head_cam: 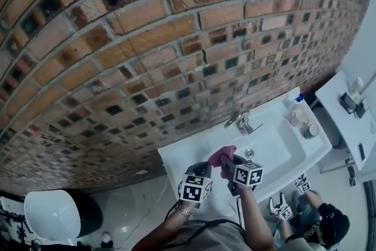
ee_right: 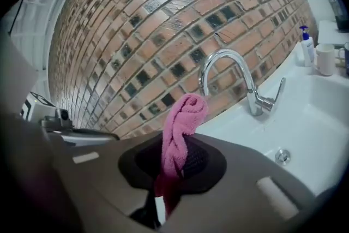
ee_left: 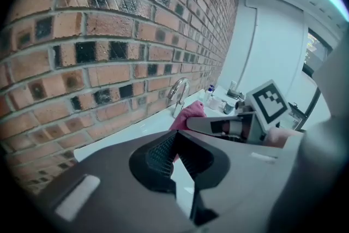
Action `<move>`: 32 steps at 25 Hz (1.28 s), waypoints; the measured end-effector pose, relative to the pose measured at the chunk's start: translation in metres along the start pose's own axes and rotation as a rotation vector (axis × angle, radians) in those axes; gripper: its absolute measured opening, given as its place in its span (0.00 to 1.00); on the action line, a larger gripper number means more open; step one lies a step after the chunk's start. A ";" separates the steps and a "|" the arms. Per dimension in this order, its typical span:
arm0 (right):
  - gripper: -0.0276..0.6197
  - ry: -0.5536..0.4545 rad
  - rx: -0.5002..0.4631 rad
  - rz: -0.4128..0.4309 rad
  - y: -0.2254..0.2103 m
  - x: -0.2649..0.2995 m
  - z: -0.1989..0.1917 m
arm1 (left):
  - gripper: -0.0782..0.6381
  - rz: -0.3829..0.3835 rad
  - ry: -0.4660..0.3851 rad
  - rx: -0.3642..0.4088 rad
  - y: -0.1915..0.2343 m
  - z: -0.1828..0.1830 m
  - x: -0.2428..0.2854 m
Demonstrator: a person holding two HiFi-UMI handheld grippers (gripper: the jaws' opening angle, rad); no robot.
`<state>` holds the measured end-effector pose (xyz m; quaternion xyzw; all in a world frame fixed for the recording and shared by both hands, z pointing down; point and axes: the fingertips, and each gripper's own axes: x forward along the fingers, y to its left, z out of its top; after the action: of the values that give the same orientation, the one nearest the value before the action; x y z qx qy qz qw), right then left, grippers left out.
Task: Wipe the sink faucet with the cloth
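A chrome faucet (head_cam: pixel 241 122) stands at the back of the white sink (head_cam: pixel 276 153), against the brick wall. My right gripper (head_cam: pixel 227 163) is shut on a pink cloth (head_cam: pixel 221 154), which sticks up out of its jaws over the sink's left part, short of the faucet. In the right gripper view the cloth (ee_right: pixel 183 117) rises between the pads, and the faucet (ee_right: pixel 254 102) lies further on to the right. My left gripper (head_cam: pixel 204 168) hangs just left of it, its jaws closed with nothing in them. From the left gripper view the cloth (ee_left: pixel 188 113) shows in front of the faucet (ee_left: pixel 178 90).
A soap bottle (head_cam: pixel 295 107) and a cup (head_cam: pixel 310 130) stand on the sink's right rim. A white side shelf (head_cam: pixel 343 120) with small items is at far right. A toilet (head_cam: pixel 51 214) sits at lower left. The drain (ee_right: pixel 282 156) lies in the basin.
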<state>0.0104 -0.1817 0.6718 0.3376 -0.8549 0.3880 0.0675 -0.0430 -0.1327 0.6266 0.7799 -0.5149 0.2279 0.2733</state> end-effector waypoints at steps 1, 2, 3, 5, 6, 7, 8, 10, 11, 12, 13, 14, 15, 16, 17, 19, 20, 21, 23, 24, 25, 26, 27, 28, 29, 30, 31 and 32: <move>0.11 0.018 -0.013 -0.008 0.012 -0.006 -0.010 | 0.14 0.012 -0.003 -0.012 -0.001 -0.005 -0.005; 0.11 0.036 -0.035 -0.019 0.022 -0.012 -0.019 | 0.14 0.022 -0.005 -0.024 -0.003 -0.010 -0.010; 0.11 0.052 -0.064 -0.032 0.030 -0.017 -0.028 | 0.14 0.030 -0.006 -0.035 -0.006 -0.017 -0.015; 0.11 0.079 -0.118 -0.055 0.043 -0.029 -0.047 | 0.14 0.046 0.001 -0.058 -0.012 -0.036 -0.023; 0.11 0.090 -0.133 -0.060 0.049 -0.033 -0.056 | 0.14 0.055 0.011 -0.070 -0.014 -0.048 -0.028; 0.11 0.099 -0.141 -0.058 0.054 -0.038 -0.065 | 0.14 0.063 0.024 -0.081 -0.016 -0.061 -0.033; 0.11 0.107 -0.146 -0.054 0.059 -0.042 -0.073 | 0.14 0.069 0.039 -0.089 -0.018 -0.075 -0.037; 0.11 0.116 -0.158 -0.053 0.068 -0.053 -0.087 | 0.14 0.070 0.066 -0.093 -0.025 -0.099 -0.046; 0.11 0.114 -0.165 -0.061 0.072 -0.062 -0.093 | 0.14 0.068 0.075 -0.091 -0.030 -0.109 -0.052; 0.11 0.109 -0.170 -0.076 0.075 -0.072 -0.100 | 0.14 0.065 0.079 -0.088 -0.034 -0.117 -0.058; 0.11 0.102 -0.174 -0.095 0.078 -0.082 -0.108 | 0.14 0.061 0.080 -0.086 -0.038 -0.125 -0.065; 0.11 0.099 -0.179 -0.120 0.079 -0.092 -0.117 | 0.14 0.056 0.077 -0.084 -0.041 -0.131 -0.072; 0.11 0.100 -0.185 -0.150 0.080 -0.101 -0.126 | 0.14 0.049 0.071 -0.081 -0.044 -0.136 -0.080; 0.11 0.104 -0.192 -0.181 0.081 -0.110 -0.137 | 0.14 0.043 0.061 -0.079 -0.047 -0.139 -0.089; 0.11 0.107 -0.200 -0.207 0.084 -0.119 -0.147 | 0.14 0.037 0.047 -0.076 -0.050 -0.143 -0.099; 0.11 0.103 -0.214 -0.240 0.099 -0.136 -0.166 | 0.14 0.030 0.018 -0.071 -0.054 -0.154 -0.124; 0.11 0.098 -0.220 -0.251 0.110 -0.144 -0.177 | 0.14 0.028 0.010 -0.072 -0.056 -0.164 -0.136; 0.11 0.096 -0.223 -0.258 0.121 -0.152 -0.190 | 0.14 0.027 0.009 -0.077 -0.057 -0.177 -0.148; 0.11 0.109 -0.217 -0.266 0.144 -0.168 -0.222 | 0.14 0.020 0.028 -0.098 -0.063 -0.209 -0.168; 0.11 0.122 -0.209 -0.268 0.154 -0.176 -0.240 | 0.14 0.012 0.043 -0.111 -0.067 -0.225 -0.177; 0.11 0.137 -0.199 -0.268 0.162 -0.184 -0.258 | 0.14 0.001 0.056 -0.122 -0.073 -0.240 -0.187; 0.11 0.149 -0.192 -0.264 0.170 -0.190 -0.272 | 0.14 -0.008 0.062 -0.128 -0.077 -0.249 -0.196; 0.11 0.156 -0.193 -0.258 0.177 -0.193 -0.281 | 0.14 -0.013 0.056 -0.127 -0.080 -0.252 -0.205; 0.11 0.157 -0.202 -0.250 0.185 -0.196 -0.283 | 0.14 -0.012 0.038 -0.123 -0.081 -0.249 -0.213; 0.11 0.151 -0.216 -0.241 0.194 -0.197 -0.279 | 0.14 -0.007 0.016 -0.118 -0.080 -0.245 -0.220; 0.11 0.138 -0.228 -0.234 0.203 -0.199 -0.273 | 0.14 -0.003 -0.001 -0.115 -0.080 -0.241 -0.227; 0.11 0.122 -0.235 -0.230 0.212 -0.202 -0.267 | 0.14 -0.002 -0.011 -0.116 -0.081 -0.239 -0.232; 0.11 0.105 -0.239 -0.226 0.220 -0.205 -0.262 | 0.14 -0.003 -0.018 -0.117 -0.082 -0.238 -0.237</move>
<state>-0.0105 0.2152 0.6395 0.4001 -0.8469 0.2908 0.1950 -0.0711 0.2115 0.6378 0.7653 -0.5287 0.1903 0.3141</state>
